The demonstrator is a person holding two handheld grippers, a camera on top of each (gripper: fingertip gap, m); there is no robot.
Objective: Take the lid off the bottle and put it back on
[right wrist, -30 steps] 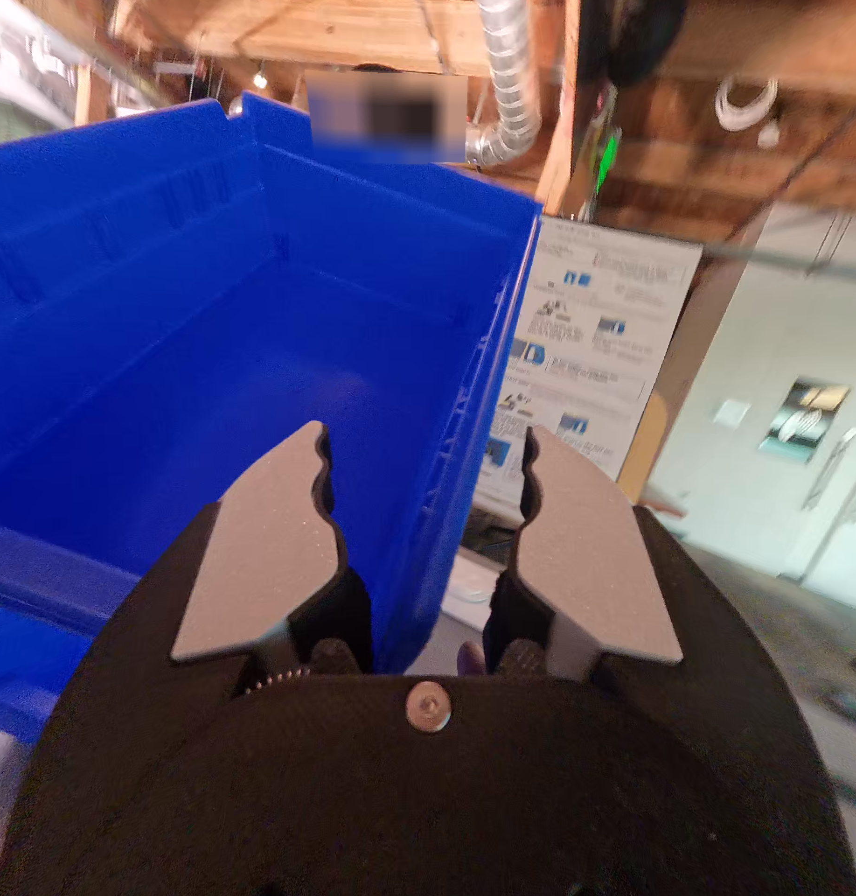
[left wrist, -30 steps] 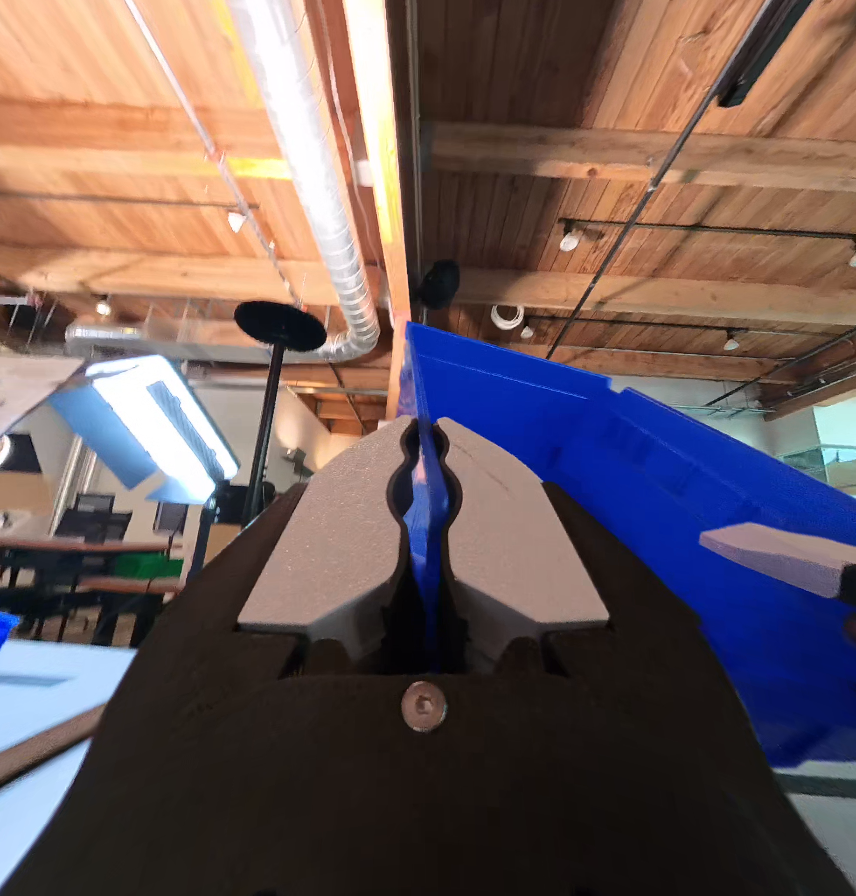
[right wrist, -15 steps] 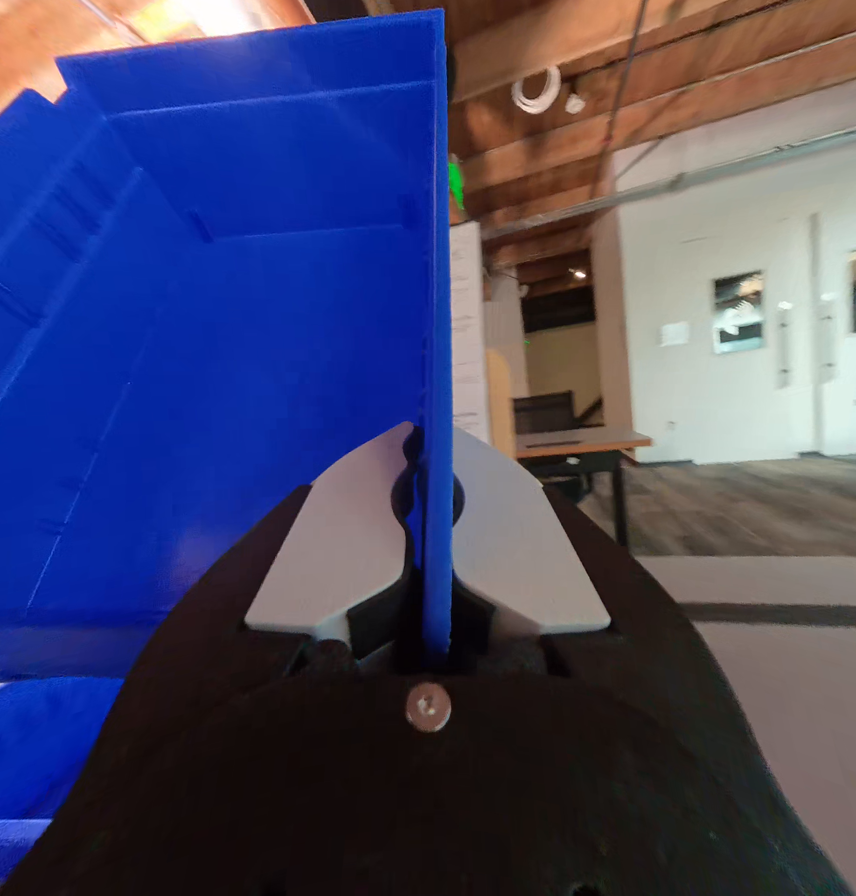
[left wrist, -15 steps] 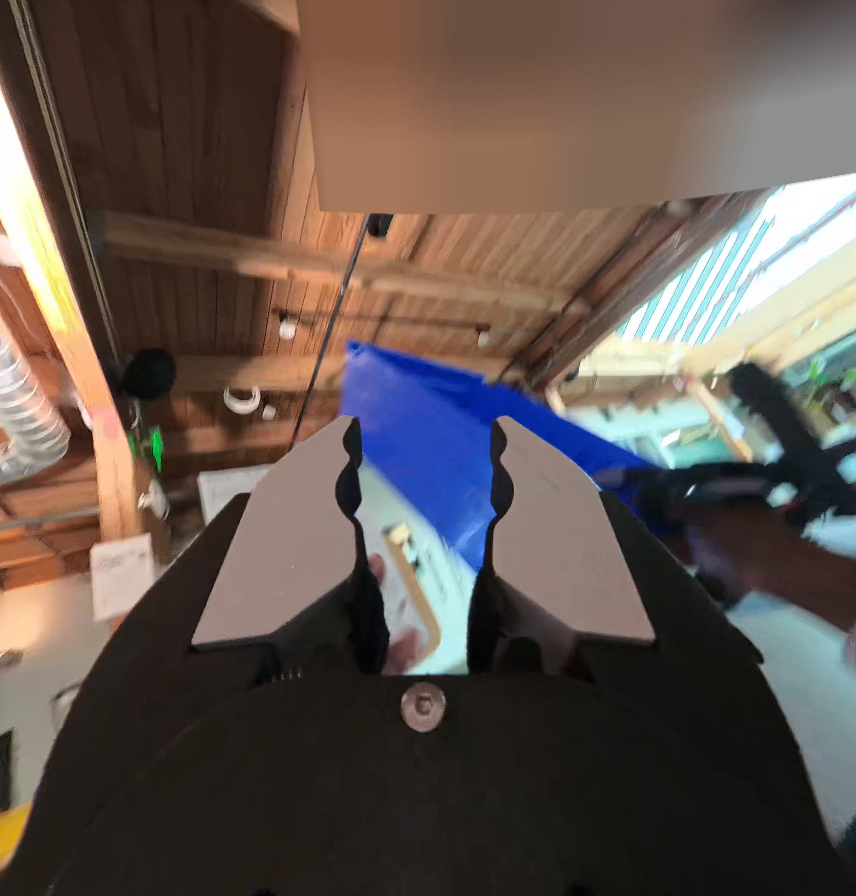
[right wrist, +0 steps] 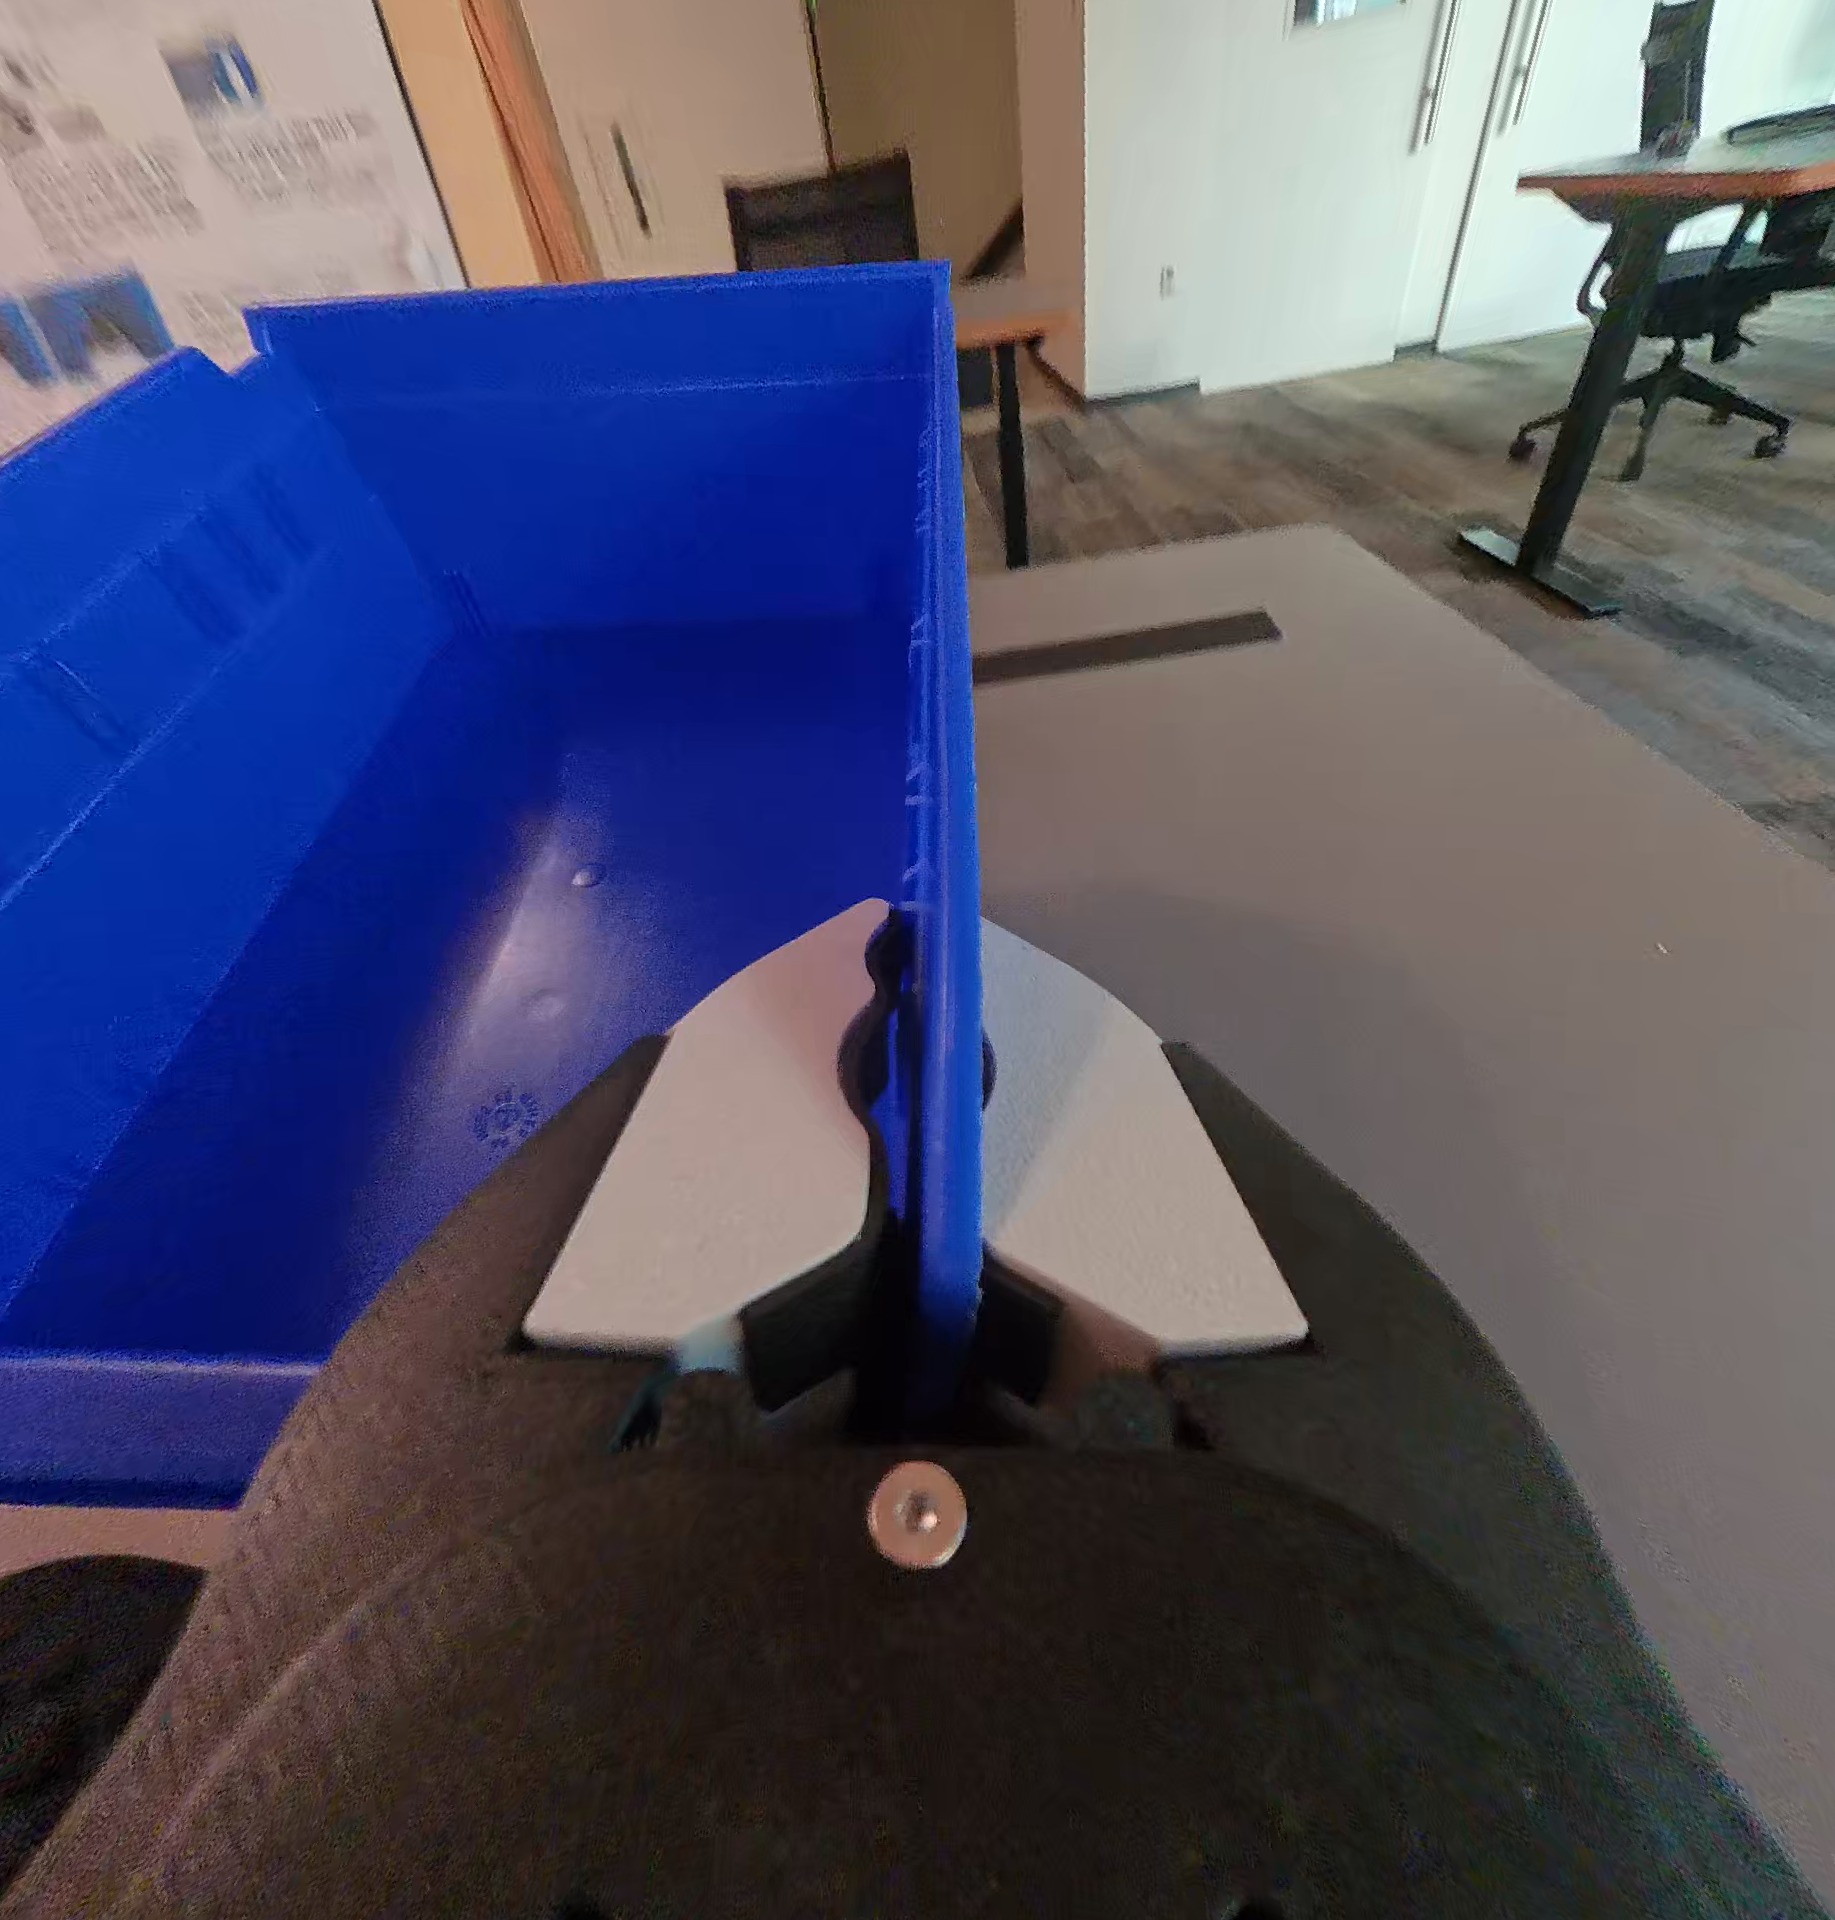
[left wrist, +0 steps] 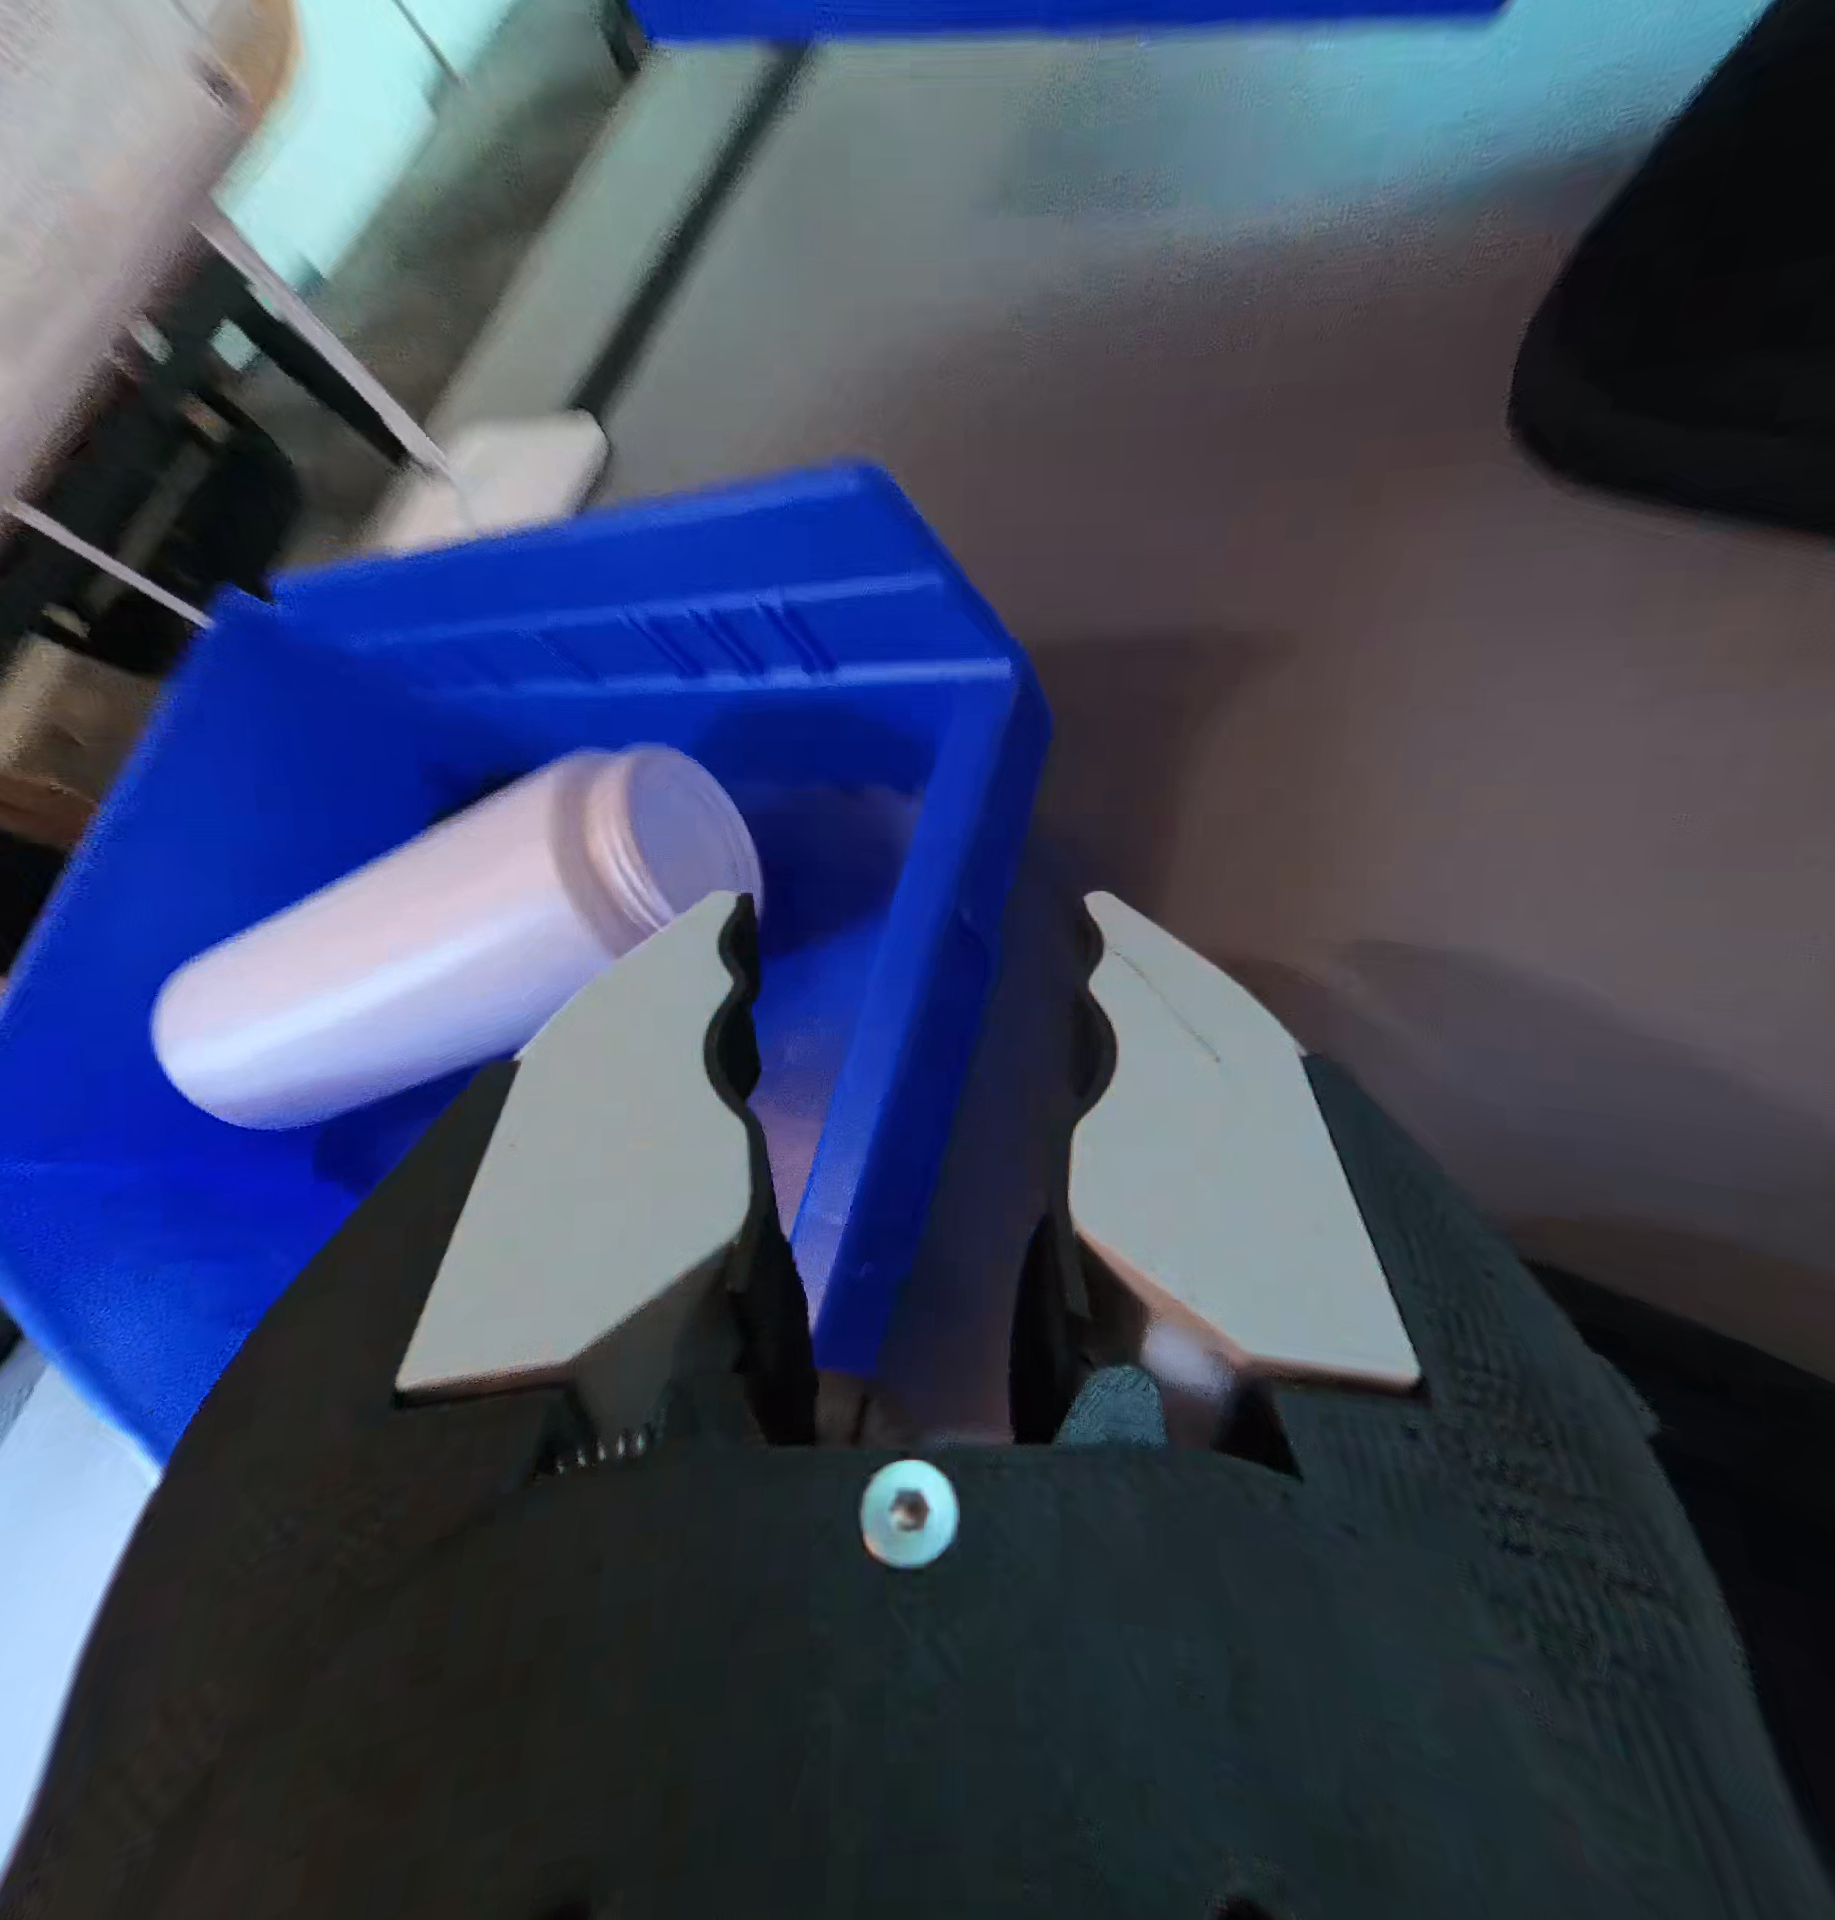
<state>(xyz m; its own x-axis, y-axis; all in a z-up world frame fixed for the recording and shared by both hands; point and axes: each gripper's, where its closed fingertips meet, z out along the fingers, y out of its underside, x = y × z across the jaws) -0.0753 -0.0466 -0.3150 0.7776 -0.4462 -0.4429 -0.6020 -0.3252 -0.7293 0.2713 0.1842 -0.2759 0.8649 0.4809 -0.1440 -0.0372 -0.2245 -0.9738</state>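
A pale bottle [left wrist: 425, 956] lies on its side in a small blue bin [left wrist: 601, 634], with its ribbed lid [left wrist: 664, 831] pointing to the bin's far right corner. My left gripper [left wrist: 913, 920] is open, and its jaws straddle this bin's right wall without touching the bottle. My right gripper [right wrist: 934, 925] is shut on the right wall of a larger, empty blue bin [right wrist: 601, 436]. The bottle does not show in the right wrist view.
A grey-brown table [right wrist: 1412, 987] bears a black strip [right wrist: 1121, 649]. A blue edge [left wrist: 1048, 10] crosses the top of the left wrist view and a dark blurred shape [left wrist: 1723, 260] fills its upper right. A desk [right wrist: 1702, 177] and office chair [right wrist: 1713, 301] stand behind. The gap from one gripper's tips to the other's is roughly 40 cm.
My left gripper let go of a blue bin wall, opened and swung from the ceiling down to the bin with the bottle. My right gripper shut on the empty bin's wall and tilted down.
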